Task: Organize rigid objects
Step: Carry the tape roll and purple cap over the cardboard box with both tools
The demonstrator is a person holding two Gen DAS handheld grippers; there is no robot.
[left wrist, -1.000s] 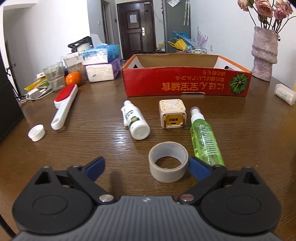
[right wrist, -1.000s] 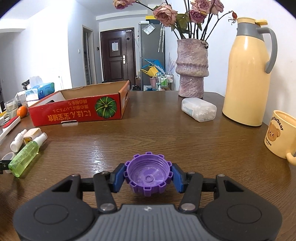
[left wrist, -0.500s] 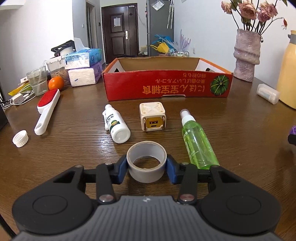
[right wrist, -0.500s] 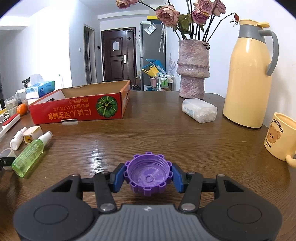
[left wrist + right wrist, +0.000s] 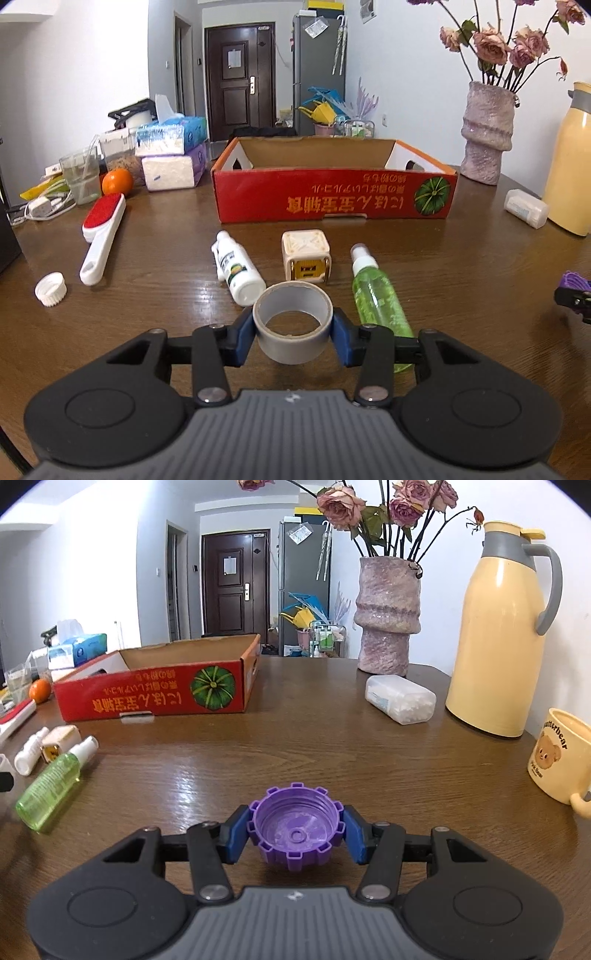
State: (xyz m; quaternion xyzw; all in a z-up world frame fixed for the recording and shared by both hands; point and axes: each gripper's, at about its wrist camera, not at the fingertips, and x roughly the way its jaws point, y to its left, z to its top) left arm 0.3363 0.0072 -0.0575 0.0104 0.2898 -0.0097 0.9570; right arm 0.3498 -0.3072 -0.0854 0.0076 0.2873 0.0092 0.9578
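- Left wrist view: your left tongs [image 5: 293,332] are clamped on the grey tape roll [image 5: 293,320], pads pressing both sides, in front of the red cardboard box [image 5: 332,194]. Between roll and box lie the white bottle [image 5: 238,273], cream cube [image 5: 306,256] and green spray bottle [image 5: 376,295] on the tabletop [image 5: 166,251].
- Right wrist view: your right tongs [image 5: 295,834] grip the purple cap [image 5: 295,830], open side up, nearer than the box [image 5: 159,694] and off to its right.

At the far right of the wooden surface [image 5: 332,746] we see a mottled pink vase [image 5: 386,616] of dried roses, with a cream thermos jug [image 5: 498,635] beside it. A bear-print mug [image 5: 561,757] stands at the right edge. On the left, an orange [image 5: 117,181] sits just beside stacked tissue packs [image 5: 171,155] and a glass [image 5: 80,177].
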